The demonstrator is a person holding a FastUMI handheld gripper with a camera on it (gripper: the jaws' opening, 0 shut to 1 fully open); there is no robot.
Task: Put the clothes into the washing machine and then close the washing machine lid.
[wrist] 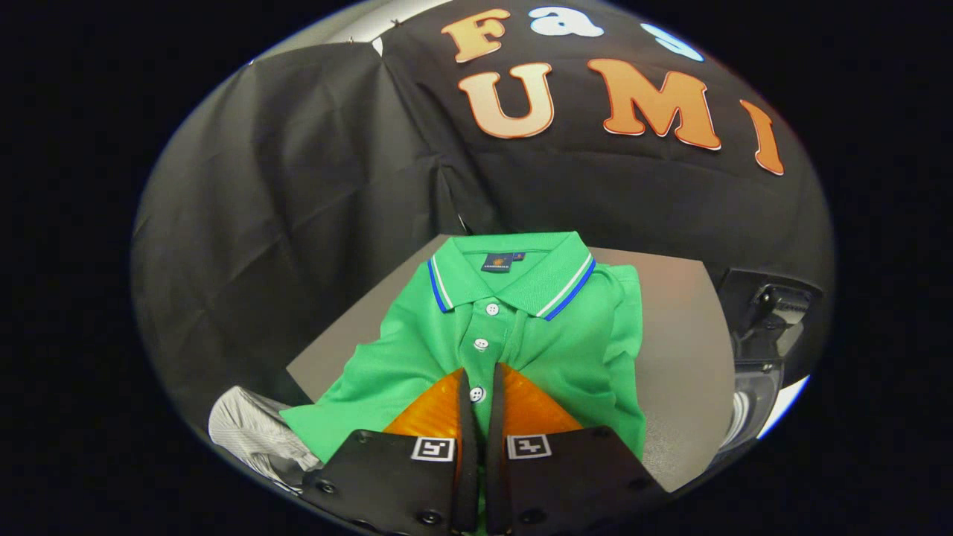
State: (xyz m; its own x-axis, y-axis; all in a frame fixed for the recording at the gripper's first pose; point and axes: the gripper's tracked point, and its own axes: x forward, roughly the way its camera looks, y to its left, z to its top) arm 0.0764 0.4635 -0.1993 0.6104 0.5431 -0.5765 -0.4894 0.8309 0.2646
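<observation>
A folded green polo shirt (521, 335) with a blue-and-white striped collar lies on a grey tabletop (677, 335), collar pointing away from me. My gripper (480, 374) is down on the shirt's button placket. Its fingers are drawn almost together, with a white button and a strip of green fabric pinched in the narrow gap between them. Beyond the table's right edge stands a dark and white appliance (763, 350), seemingly the washing machine; I see only part of it and cannot tell how its lid stands.
Black cloth walls close the booth behind and left of the table. A crumpled white-grey cloth (249, 432) lies off the table's near left corner. Bare grey tabletop lies to the right of the shirt.
</observation>
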